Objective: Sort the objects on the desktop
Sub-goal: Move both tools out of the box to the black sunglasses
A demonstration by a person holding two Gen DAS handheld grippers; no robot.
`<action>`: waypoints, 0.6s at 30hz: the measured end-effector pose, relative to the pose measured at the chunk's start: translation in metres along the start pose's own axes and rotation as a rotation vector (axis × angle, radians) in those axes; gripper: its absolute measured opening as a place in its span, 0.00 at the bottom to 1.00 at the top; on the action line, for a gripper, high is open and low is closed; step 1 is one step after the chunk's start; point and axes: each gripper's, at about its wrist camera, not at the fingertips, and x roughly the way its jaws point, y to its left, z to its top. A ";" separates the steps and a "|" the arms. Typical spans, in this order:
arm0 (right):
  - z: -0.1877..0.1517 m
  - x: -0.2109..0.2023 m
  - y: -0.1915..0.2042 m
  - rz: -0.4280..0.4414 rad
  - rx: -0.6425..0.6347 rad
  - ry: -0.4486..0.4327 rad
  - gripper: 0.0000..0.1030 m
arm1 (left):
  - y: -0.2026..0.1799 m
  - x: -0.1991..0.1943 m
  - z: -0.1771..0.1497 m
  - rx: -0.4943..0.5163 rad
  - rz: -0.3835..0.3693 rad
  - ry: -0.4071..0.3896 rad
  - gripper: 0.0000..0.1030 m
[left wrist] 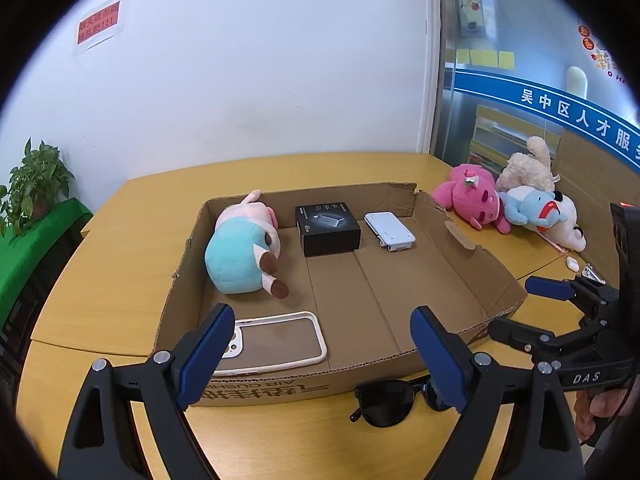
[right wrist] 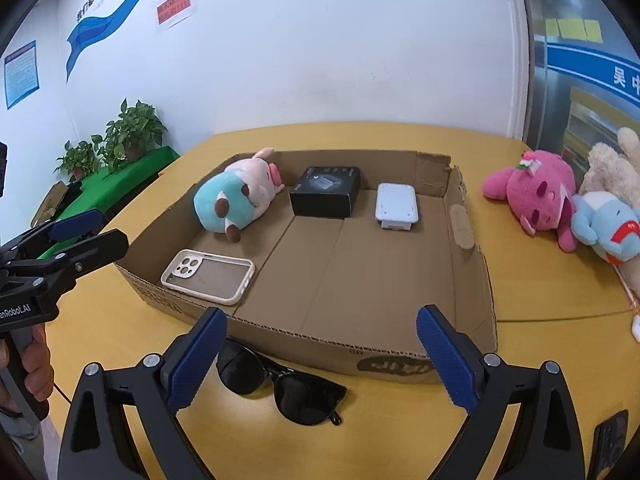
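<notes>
Sunglasses (right wrist: 280,388) lie just outside the cardboard box's (right wrist: 304,338) near wall.

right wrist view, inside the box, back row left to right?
Plush pig → black box → white device.

Bright, even indoor light, soft shadows, heavy fisheye bending, dark corners.

Left gripper (left wrist: 322,356), right gripper (right wrist: 322,354): jaws apart, unladen
</notes>
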 end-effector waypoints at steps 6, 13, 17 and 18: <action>0.000 -0.003 -0.001 -0.027 -0.001 -0.020 0.94 | 0.001 0.006 -0.005 -0.023 0.000 0.015 0.87; -0.017 0.011 -0.015 0.152 0.060 0.045 0.94 | 0.006 0.011 -0.020 -0.019 -0.006 0.039 0.87; -0.043 0.023 -0.022 0.227 0.074 0.115 0.94 | 0.018 0.018 -0.042 -0.047 -0.038 0.087 0.87; -0.048 0.028 -0.023 0.235 0.082 0.135 0.94 | 0.021 0.021 -0.049 -0.056 -0.043 0.106 0.87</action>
